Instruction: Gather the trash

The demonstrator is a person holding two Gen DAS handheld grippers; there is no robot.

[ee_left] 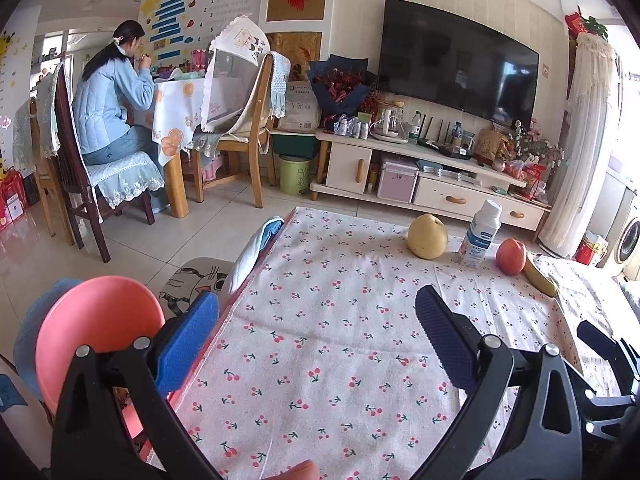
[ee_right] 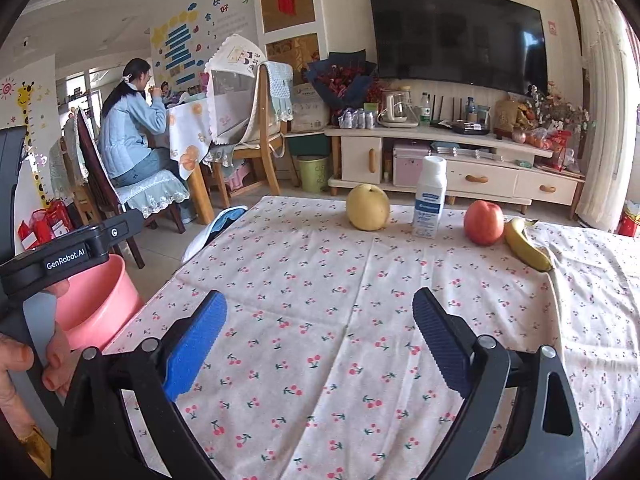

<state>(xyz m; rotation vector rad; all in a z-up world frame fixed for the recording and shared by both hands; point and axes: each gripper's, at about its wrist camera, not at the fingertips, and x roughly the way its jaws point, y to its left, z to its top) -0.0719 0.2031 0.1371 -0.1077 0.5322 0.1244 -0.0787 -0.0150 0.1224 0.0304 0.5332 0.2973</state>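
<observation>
Table (ee_right: 400, 320) under cherry-print cloth, filling the lower half of both views, bare in the near part. TV (ee_right: 456, 36) on the far wall at 1 o'clock, above a cream cabinet (ee_right: 452, 160) crowded with bottles and flowers. Person in a blue jacket (ee_right: 128, 136) seated at a dining table at 10 o'clock, back turned. Pink bin (ee_right: 100, 300) beside the table's left edge at 9 o'clock in the right wrist view, seen from above as a round pink rim (ee_left: 100, 336) at 8 o'clock in the left wrist view. Green bin (ee_right: 314, 174) on the floor by the cabinet.

Left gripper (ee_left: 316, 336) over the table's left edge, fingers spread wide, nothing between them, left pad (ee_left: 188, 344) near the pink rim. Right gripper (ee_right: 318, 340) over the cloth, jaws spread near their widest, nothing between the pads. Left gripper's body also visible at 9 o'clock in the right wrist view, held by a hand (ee_right: 24, 364).

Row along the far table edge at 12 to 1 o'clock: yellow pear (ee_right: 367, 207), white bottle (ee_right: 430, 198) upright just right of it, red apple (ee_right: 483, 222), banana (ee_right: 524, 244) touching the apple's right side. All well apart from both grippers
</observation>
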